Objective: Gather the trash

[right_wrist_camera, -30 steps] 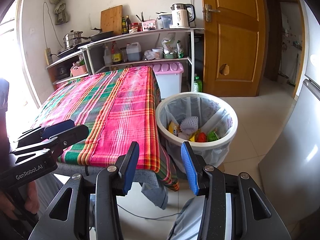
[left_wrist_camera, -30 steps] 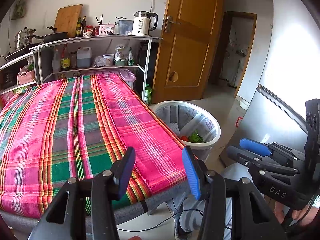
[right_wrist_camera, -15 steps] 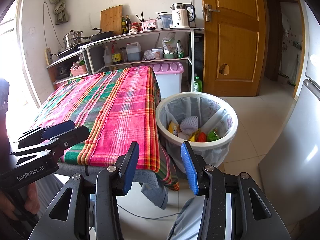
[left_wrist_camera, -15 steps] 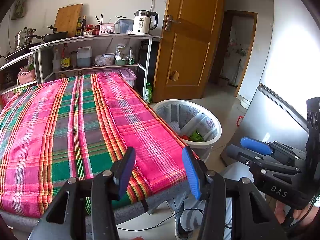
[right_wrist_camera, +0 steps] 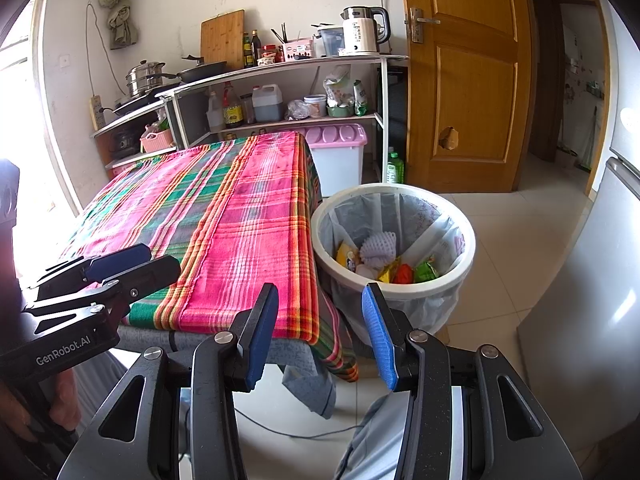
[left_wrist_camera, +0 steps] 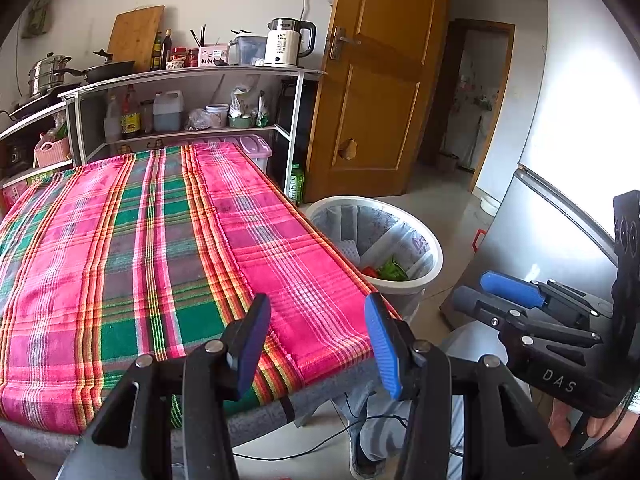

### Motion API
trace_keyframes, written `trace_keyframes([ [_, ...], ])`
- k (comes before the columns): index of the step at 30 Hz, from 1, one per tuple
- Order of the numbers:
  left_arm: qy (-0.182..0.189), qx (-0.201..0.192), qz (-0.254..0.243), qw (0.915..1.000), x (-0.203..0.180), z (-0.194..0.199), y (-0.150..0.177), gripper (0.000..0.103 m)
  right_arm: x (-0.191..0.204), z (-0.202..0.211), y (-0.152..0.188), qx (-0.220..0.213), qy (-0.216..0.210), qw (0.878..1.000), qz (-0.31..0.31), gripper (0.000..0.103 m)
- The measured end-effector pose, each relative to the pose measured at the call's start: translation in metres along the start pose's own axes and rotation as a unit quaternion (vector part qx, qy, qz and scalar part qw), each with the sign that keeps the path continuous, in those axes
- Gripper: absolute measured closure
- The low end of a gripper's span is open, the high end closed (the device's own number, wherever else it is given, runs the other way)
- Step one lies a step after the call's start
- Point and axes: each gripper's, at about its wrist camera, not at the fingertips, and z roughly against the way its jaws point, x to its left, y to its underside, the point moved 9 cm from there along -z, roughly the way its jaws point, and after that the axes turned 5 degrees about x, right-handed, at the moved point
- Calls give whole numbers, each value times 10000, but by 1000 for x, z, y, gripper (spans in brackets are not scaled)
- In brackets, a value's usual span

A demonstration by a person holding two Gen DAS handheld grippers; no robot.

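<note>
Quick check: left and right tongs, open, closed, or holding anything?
Left tongs: open, holding nothing.
Right tongs: open, holding nothing.

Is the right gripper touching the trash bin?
Apart. In the right wrist view the right gripper is open and empty, held short of the bin.

Left wrist: table's near edge | right wrist: nearer bin (right_wrist_camera: 394,280) | shared: table (left_wrist_camera: 140,248), bin

A plaid cloth (left_wrist_camera: 168,248) covers the table (right_wrist_camera: 200,338); a trash bin (right_wrist_camera: 394,292) stands on the floor (right_wrist_camera: 516,240).
</note>
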Motion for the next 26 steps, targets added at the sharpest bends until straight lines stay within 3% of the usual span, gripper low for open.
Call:
trace_keyframes([
  [26, -27, -6, -9, 10000, 1, -4, 3, 52, -3, -2, 1, 18, -7, 10000, 3, 58],
])
